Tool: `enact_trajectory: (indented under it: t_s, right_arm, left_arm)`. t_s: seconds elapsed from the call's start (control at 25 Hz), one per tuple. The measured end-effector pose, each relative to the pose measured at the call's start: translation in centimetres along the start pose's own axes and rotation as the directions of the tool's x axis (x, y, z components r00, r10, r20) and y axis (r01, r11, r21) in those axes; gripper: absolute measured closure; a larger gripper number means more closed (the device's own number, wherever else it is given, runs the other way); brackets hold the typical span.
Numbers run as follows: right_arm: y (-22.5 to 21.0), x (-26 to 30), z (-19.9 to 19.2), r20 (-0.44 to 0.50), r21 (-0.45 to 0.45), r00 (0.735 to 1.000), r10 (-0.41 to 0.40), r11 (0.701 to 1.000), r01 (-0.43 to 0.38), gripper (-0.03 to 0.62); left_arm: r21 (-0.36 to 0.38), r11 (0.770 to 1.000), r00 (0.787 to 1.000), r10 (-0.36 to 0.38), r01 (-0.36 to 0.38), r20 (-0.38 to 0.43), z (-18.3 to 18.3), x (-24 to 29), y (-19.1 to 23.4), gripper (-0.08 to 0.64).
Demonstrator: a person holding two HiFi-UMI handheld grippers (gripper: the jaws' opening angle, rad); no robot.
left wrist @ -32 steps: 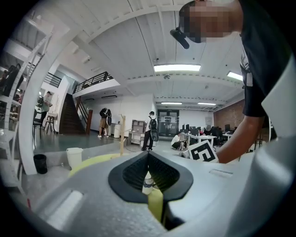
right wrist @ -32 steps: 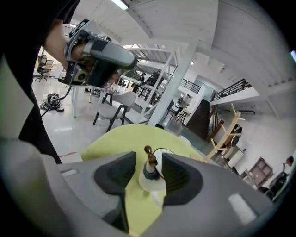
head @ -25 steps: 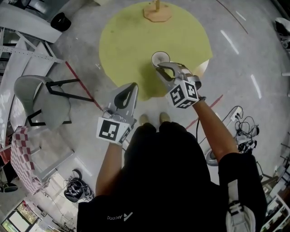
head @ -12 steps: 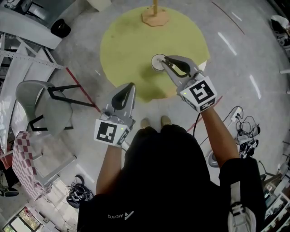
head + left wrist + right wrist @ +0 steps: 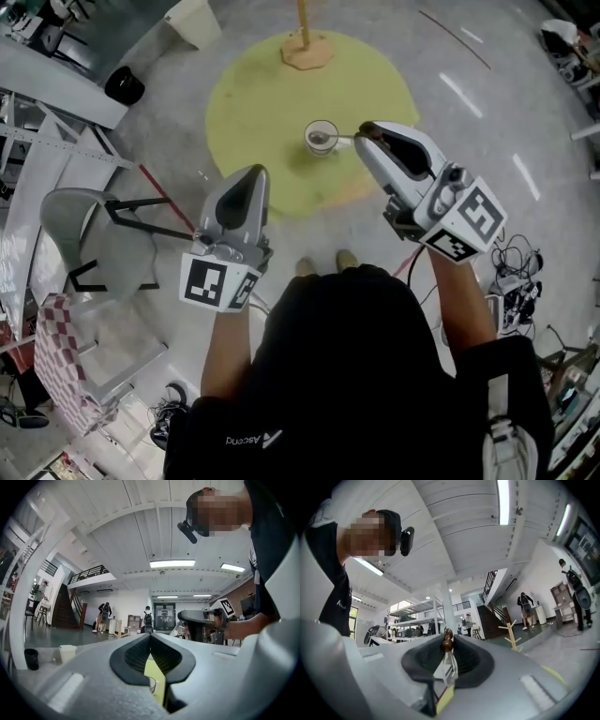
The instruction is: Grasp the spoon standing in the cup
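**A:** What's around you?

**B:** A round yellow-green bench (image 5: 253,103) stands on a grey floor. At the bench's far edge is a wooden post on a flat wooden base (image 5: 307,52). On the floor to the left are a grey chair (image 5: 89,220), a black bin (image 5: 124,86) and a white bin (image 5: 194,21). A tangle of cables (image 5: 514,272) lies on the floor to the right. The clear glass cup (image 5: 321,138) stands in the right half of the bench, well apart from the post.

**A:** What's close to the cup?

**B:** Only my right gripper (image 5: 363,132), just to the right of it. My left gripper (image 5: 253,173) hangs over the near left edge of the bench, well apart from the cup.

**A:** How is this different from a second ago?

**B:** Back then my right gripper came at the cup from the near side, with its tip at the near rim. Now it sits to the right of the cup and points left. My left gripper has hardly shifted.

**A:** And your fingers?

**B:** My right fingers (image 5: 471,660) are closed on the thin metal spoon with a brown knobbed end (image 5: 447,643). The handle is pinched between the pads, and the knob pokes out at the fingertips. From the head view, the spoon (image 5: 343,141) leans rightward out of the cup towards my grip, with its bowl inside the glass. My left fingers (image 5: 136,656) are closed tip to tip and hold nothing.
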State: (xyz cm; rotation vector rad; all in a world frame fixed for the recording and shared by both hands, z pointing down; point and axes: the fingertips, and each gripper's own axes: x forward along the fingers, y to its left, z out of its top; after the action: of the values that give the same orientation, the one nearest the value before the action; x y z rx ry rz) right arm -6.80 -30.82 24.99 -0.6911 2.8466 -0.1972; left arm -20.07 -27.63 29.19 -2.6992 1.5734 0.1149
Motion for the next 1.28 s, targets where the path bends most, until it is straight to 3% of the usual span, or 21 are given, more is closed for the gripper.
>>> enact_trajectory:
  t_s: [0.32,0.56,1.28]
  right_arm:
    - [2.0,-3.4,1.3,0.059,0.067,0.998,0.003,0.998,-0.007,0.538]
    - [1.5,-4.1,0.1,0.036,0.092,0.999,-0.025,0.996,0.022,0.538]
    - [1.9,-4.2,0.2,0.023,0.096,1.0,-0.004,0.995,0.002,0.54]
  left_arm:
    - [0.04,0.998,0.998,-0.046,0.045,0.041,3.4,-0.1,-2.0,0.551]
    - [0.031,0.998,0.999,-0.05,0.049,0.022,2.6,-0.4,-2.3,0.551]
    - [0.019,0.998,0.998,-0.062,0.061,0.011,2.0,-0.3,-3.8,0.551]
